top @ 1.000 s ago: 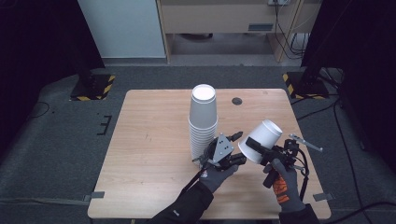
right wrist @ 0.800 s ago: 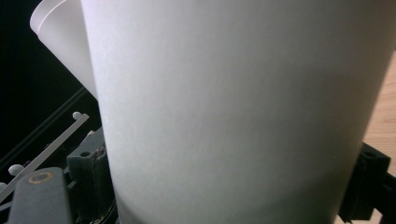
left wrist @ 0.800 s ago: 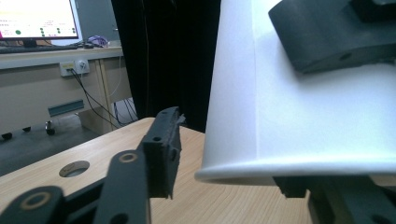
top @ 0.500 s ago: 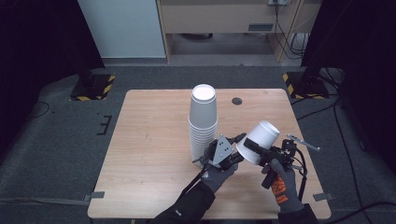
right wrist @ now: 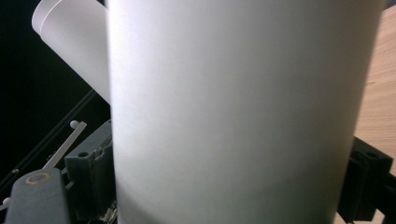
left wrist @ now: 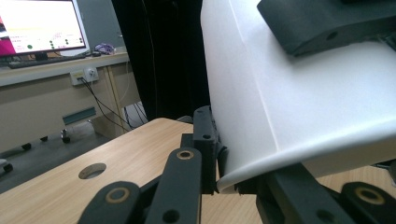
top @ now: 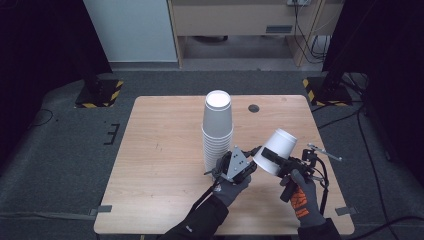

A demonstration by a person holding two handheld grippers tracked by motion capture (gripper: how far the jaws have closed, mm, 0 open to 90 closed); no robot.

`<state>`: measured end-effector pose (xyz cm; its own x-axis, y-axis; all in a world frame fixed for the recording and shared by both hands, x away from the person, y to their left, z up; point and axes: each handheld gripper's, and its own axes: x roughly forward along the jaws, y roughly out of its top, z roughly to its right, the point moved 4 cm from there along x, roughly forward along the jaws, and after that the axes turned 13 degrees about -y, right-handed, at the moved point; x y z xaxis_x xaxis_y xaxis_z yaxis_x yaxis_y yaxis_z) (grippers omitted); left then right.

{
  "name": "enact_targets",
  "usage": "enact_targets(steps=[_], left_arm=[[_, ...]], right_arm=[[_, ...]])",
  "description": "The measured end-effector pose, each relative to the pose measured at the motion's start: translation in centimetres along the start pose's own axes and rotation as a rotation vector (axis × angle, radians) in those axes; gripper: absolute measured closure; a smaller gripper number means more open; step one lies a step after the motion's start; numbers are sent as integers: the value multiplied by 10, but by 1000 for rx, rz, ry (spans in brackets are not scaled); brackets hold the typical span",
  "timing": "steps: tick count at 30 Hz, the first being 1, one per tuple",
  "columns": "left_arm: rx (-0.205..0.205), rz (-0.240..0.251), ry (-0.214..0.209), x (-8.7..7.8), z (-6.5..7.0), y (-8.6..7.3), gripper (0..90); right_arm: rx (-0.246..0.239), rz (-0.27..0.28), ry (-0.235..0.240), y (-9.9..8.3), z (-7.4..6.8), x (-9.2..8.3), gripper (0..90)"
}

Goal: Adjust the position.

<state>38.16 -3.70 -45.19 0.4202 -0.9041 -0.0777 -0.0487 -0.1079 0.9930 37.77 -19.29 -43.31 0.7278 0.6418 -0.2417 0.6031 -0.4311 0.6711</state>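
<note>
From above, the right gripper (top: 274, 161) clamps a tilted white cup (top: 274, 150) right of the cup stack (top: 217, 129), while the left gripper view shows the left gripper (left wrist: 233, 175) pinching that cup's rim (left wrist: 327, 149), and the right gripper view shows the cup wall (right wrist: 233, 112) between its jaws.

R gripper (top: 274, 159) has tilted its cup (top: 275, 151) further (base toward 1 o'clock); L gripper (top: 248, 167) has closed in on cup's rim.

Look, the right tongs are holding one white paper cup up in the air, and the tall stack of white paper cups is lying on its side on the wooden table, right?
Not quite. The tall stack of white paper cups stands upright on the wooden table, as the high view shows. The right tongs do hold one white paper cup up in the air.
</note>
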Motion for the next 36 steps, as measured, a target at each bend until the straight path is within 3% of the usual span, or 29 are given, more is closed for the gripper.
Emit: enact_targets(steps=[16,30,34,36], left_arm=[[4,-18,1,-13,2,0,845],[-2,-45,-40,-22,7,3,856],[-8,-51,-66,-26,9,4,860],[-15,-57,-82,-29,10,3,861]], right_arm=[[3,8,7,2,1,3,93],[27,44,5,8,9,0,59],[24,67,-25,10,13,-1,84],[20,100,-65,12,18,-4,111]])
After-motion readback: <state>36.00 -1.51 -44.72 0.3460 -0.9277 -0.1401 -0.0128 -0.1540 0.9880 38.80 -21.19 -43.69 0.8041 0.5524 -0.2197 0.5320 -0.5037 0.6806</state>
